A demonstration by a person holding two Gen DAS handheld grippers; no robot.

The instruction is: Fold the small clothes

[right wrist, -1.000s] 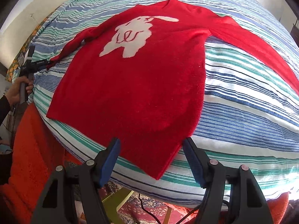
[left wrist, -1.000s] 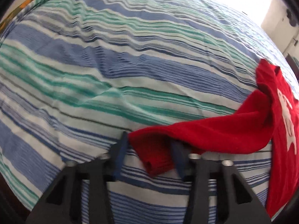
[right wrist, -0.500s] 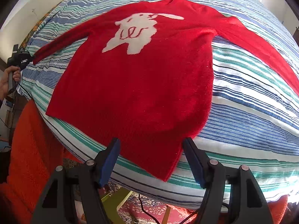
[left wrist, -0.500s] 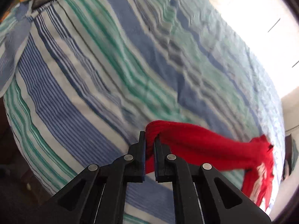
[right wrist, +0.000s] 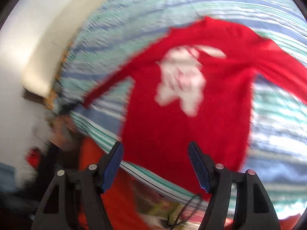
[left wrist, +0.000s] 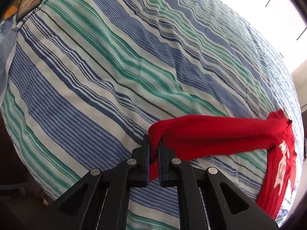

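Sweater [right wrist: 184, 126], red with a white motif, lies flat and face up on striped bedsheet [left wrist: 96, 72]. Left gripper [left wrist: 153, 153] is clamped on the sleeve cuff [left wrist: 155, 132], sleeve lifted off the sheet. Right gripper [right wrist: 155, 164] hovers over the hem, jaws opening, nothing between them. Step: sleeve fold-in; next, probably carry the cuff across the chest.
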